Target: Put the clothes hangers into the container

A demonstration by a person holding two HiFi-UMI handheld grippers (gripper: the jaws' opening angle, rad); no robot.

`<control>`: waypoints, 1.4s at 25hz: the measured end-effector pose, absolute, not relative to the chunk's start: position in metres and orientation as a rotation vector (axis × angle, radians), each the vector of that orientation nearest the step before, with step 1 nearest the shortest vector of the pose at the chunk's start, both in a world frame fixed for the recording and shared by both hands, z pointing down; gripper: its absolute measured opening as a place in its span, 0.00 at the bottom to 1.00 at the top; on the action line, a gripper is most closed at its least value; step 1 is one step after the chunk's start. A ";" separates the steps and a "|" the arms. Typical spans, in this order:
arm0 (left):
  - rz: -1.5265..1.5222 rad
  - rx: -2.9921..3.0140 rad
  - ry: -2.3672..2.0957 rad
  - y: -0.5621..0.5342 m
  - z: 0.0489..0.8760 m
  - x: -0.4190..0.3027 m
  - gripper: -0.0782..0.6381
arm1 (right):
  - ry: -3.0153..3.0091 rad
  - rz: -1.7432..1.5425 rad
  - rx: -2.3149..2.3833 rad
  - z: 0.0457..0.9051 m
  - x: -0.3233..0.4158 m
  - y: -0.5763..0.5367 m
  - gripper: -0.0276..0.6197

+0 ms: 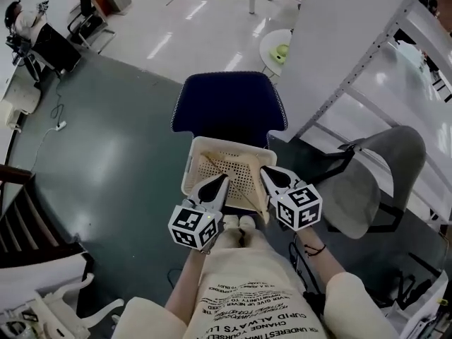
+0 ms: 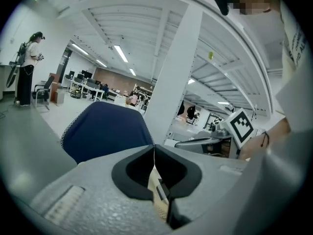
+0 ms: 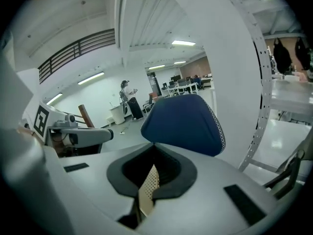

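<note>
Open office: grey-green carpet (image 1: 106, 161) underfoot, pale polished floor beyond, white shelving rack (image 1: 367, 55) off to the right. Straight ahead, a blue chair (image 1: 229, 108), and just on the near side of it the cream perforated container (image 1: 212, 145), directly over the person's knees.

Inside it, thin wood-coloured bars (image 1: 210, 167). Probably the clothes hangers, though too slender in the head view to make out a hook. One slanting from the far left corner towards the middle, another lying along the near right edge. Long axes flat on the container's floor, none standing proud of the rim. Judged from that, loading looks done or nearly so.

Left gripper (image 1: 220, 182) at the near left part of the container, right gripper (image 1: 268, 174) at its near right rim, both pointing away from the person and somewhat downward. Jaws pressed together on each. In both gripper views, a strip of the perforated wall (image 3: 145, 192) running up through the hollow between the pads, so apparently pinched on both sides.

Container thus between the two grippers, one near side to each, neither nearer than the other. Whatever follows likely depends on keeping both hands level and matched, or the bars could slide toward the lower side.
</note>
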State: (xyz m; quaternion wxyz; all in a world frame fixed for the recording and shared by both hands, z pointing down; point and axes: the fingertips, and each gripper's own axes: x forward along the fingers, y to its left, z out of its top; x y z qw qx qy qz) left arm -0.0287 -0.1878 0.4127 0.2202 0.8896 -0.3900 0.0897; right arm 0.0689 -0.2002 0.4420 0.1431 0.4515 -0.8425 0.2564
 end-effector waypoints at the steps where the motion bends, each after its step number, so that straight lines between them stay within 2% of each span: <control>1: 0.237 2.472 -1.083 -0.189 0.407 -0.029 0.14 | -2.446 0.731 1.314 0.434 0.070 -0.201 0.05; 19: 0.137 2.669 -1.278 -0.199 0.314 -0.079 0.14 | -2.641 0.477 1.584 0.317 0.085 -0.210 0.05; 35: 0.074 2.679 -1.425 -0.204 0.284 -0.097 0.14 | -2.613 0.388 1.770 0.290 0.120 -0.205 0.05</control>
